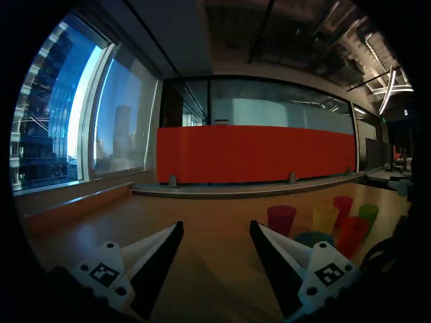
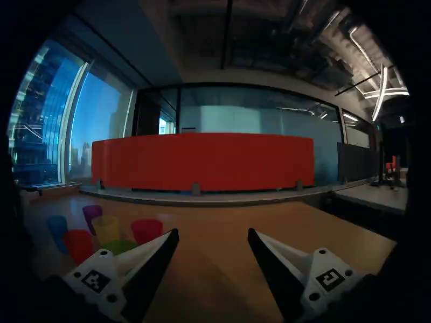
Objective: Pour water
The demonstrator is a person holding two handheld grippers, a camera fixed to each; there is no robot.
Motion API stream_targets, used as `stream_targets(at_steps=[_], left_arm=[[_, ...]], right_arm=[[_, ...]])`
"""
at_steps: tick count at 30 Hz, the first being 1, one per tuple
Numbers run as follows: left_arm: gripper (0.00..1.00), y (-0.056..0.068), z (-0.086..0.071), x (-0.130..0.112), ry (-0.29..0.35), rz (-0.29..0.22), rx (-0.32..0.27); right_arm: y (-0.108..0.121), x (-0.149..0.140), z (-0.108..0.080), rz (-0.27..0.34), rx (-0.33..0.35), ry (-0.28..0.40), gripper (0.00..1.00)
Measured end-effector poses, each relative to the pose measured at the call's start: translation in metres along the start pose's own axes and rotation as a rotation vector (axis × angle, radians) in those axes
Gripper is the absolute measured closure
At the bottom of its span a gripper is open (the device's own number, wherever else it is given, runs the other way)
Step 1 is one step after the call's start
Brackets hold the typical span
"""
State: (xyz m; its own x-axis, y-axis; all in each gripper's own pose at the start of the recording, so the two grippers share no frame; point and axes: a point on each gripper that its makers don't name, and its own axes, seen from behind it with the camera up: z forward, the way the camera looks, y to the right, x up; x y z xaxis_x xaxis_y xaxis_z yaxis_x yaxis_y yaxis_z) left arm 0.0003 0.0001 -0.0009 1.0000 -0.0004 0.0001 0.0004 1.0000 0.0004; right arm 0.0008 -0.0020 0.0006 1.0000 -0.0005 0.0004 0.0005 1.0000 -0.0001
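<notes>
Wooden table (image 1: 134, 210) w/ red partition (image 1: 253, 153) along far edge. L gripper (image 1: 216, 223) and R gripper (image 2: 213, 231): fingers spread apart, holding nothing, above table. Coloured cups (image 1: 325, 219) (image 2: 106, 229) clustered on table btwn them, short of far edge.

The left gripper (image 1: 215, 225) hangs over a wooden table (image 1: 161, 210), its fingers spread wide with nothing between them. Just past the right finger stands a cluster of cups: magenta (image 1: 281, 218), yellow (image 1: 325, 218), red (image 1: 342, 205), green (image 1: 369, 212), orange (image 1: 353, 234) and teal (image 1: 314, 238). A red panel (image 1: 253, 153) runs along the table's far edge, with windows (image 1: 54, 134) to the left.
</notes>
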Motion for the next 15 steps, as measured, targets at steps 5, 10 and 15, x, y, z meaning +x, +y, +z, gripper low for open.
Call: stream_targets(at_steps=[5, 10, 15], left_arm=[[0.09, 0.0004, 0.0001, 0.0002, 0.000, 0.000, 0.000], [0.09, 0.0004, 0.0003, 0.0003, 0.000, 0.000, 0.000], [0.09, 0.0004, 0.0002, 0.0005, 0.000, 0.000, 0.000]], right_arm=[[-0.0005, -0.0002, -0.0006, 0.000, 0.000, 0.000, 0.01], [0.0007, 0.0002, -0.0002, 0.000, 0.000, 0.000, 0.00], [0.0006, 0.0005, -0.0003, 0.000, 0.000, 0.000, 0.00]])
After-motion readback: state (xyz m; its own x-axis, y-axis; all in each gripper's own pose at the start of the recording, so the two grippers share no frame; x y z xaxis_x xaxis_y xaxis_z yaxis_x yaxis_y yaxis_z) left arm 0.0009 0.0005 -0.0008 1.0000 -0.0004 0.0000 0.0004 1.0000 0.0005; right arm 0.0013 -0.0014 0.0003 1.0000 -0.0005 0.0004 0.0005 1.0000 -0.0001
